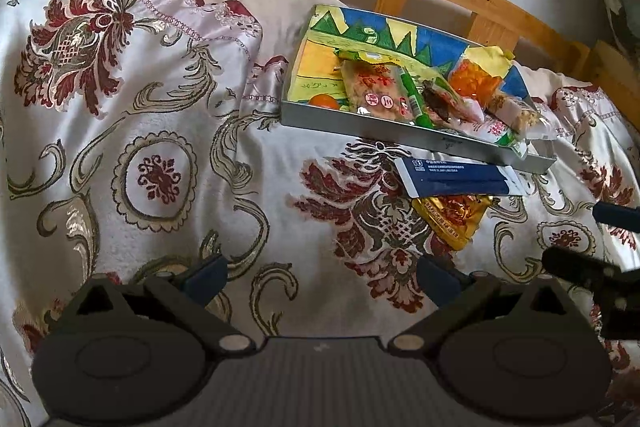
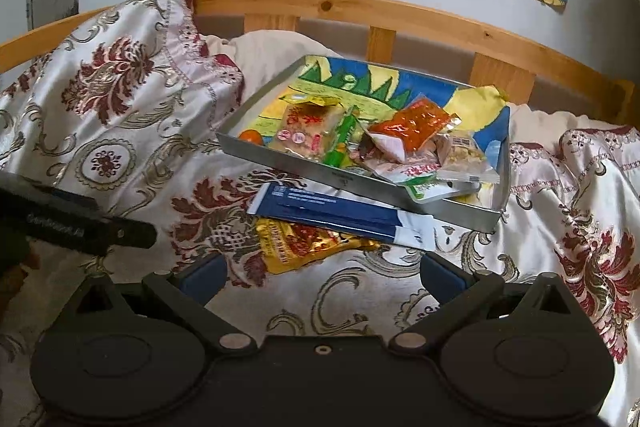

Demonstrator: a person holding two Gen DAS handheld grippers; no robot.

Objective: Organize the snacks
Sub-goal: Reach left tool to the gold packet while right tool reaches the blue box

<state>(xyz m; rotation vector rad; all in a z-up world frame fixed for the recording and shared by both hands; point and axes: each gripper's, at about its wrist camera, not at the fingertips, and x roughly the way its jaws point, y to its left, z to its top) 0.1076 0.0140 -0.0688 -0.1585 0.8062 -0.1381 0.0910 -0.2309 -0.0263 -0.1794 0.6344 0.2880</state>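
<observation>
A metal tray [image 1: 360, 129] [image 2: 288, 163] with a painted bottom lies on the bedspread and holds several snack packets, a green tube [image 2: 340, 141] and an orange fruit [image 2: 251, 138]. In front of it lie a dark blue packet [image 1: 456, 181] [image 2: 332, 209] and, under it, a gold-yellow packet [image 1: 454, 221] [image 2: 304, 245]. My left gripper [image 1: 320, 279] is open and empty above the bedspread, left of the packets. My right gripper [image 2: 322, 277] is open and empty, just short of the gold-yellow packet.
The bed is covered by a white and red patterned bedspread [image 1: 160, 147]. A wooden headboard [image 2: 360, 11] runs behind the tray, with a pillow [image 2: 120, 67] at the left. The other gripper shows at the edge of each view [image 1: 600, 271] [image 2: 80, 223].
</observation>
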